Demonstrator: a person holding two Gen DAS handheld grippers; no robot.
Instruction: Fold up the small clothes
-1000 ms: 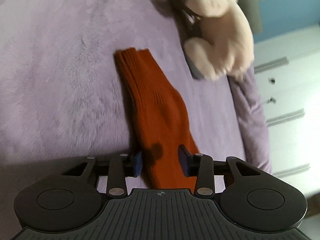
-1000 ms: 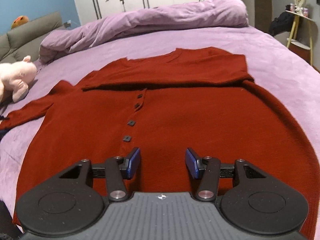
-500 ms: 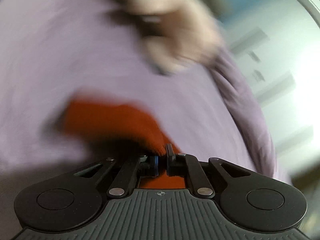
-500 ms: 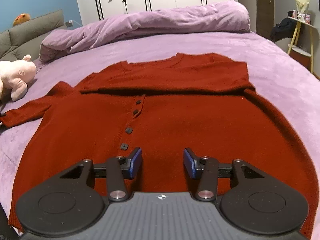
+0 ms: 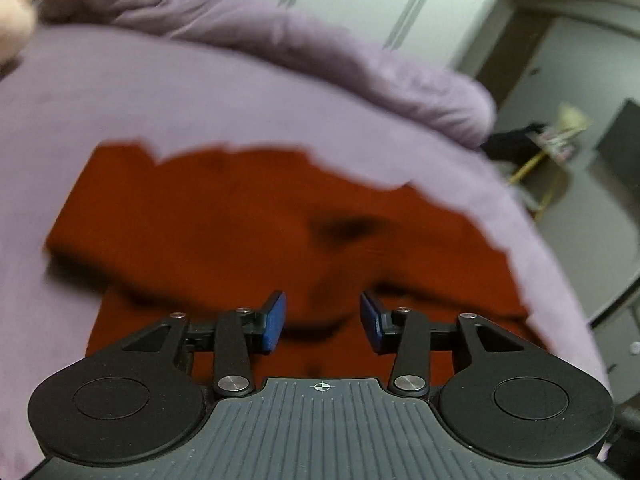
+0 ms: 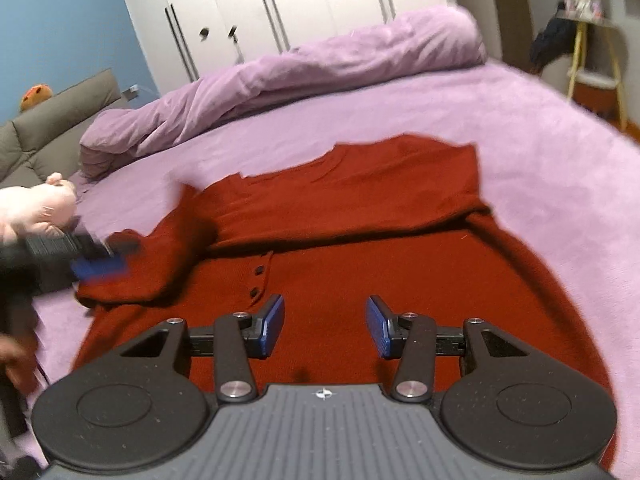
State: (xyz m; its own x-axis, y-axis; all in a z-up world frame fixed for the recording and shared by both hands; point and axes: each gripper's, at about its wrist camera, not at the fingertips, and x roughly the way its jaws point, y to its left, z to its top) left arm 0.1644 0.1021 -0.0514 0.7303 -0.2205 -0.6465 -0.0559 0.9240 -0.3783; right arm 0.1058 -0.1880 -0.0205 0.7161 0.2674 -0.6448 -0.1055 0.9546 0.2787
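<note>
Right gripper (image 6: 324, 326): nearest in its own view; jaws apart, nothing between the blue pads, hanging over the lower front of the cardigan.
Left gripper (image 5: 320, 326): jaws apart and just been opening; between them only blurred red knit lying below, not pinched. From the right wrist view it shows as a dark blur (image 6: 98, 264) at the left edge, over the sleeve.
Cardigan (image 6: 360, 280): red knit, spread flat on the bed, button side up, hem nearest the right gripper, neckline away from it. In the left view it fills the middle ground (image 5: 240, 220), heavily blurred.
Buttons (image 6: 259, 269): dark squares in a short row down the front, just beyond the right gripper's left pad.
Sleeves: one lies folded across the chest, cuff end toward the right (image 6: 400, 200); the other (image 6: 160, 272) is doubled in over the left side, rumpled, just beside the left gripper.
Bed (image 6: 560, 160): lilac plush cover under the whole garment.
Duvet (image 6: 320, 64): lilac, rolled up along the far edge.
Plush toy (image 6: 36, 210): pale pink, at the left edge beyond the sleeve.
Containers: a white wardrobe (image 6: 280, 8) behind the bed, doors closed, contents unseen.
</note>
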